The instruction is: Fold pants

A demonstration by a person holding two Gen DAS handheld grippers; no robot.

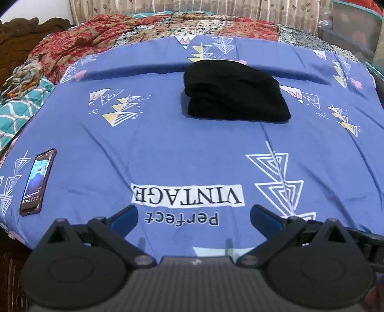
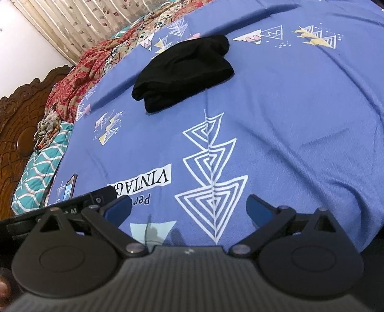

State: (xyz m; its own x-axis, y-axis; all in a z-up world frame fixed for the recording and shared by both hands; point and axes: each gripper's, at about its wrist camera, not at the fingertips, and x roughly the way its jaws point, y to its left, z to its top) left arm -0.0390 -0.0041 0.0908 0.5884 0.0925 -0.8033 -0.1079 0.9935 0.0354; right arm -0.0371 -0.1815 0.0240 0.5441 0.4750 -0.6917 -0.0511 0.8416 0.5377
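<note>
The black pants (image 1: 234,92) lie folded into a compact bundle on the blue printed bedsheet (image 1: 168,148), far ahead of both grippers. In the right wrist view the same pants (image 2: 184,74) sit up and left of centre. My left gripper (image 1: 194,217) hovers near the bed's front edge, open, with only sheet between its blue pads. My right gripper (image 2: 188,208) is likewise open wide and empty, well short of the pants. The left gripper's black body (image 2: 96,199) shows at the left of the right wrist view.
A phone (image 1: 38,181) with a lit screen lies on the sheet at the near left. Crumpled red patterned cloth (image 1: 79,45) and a teal quilt (image 1: 19,115) pile at the far left. A carved wooden headboard (image 2: 14,134) stands left; curtains (image 2: 79,21) hang behind.
</note>
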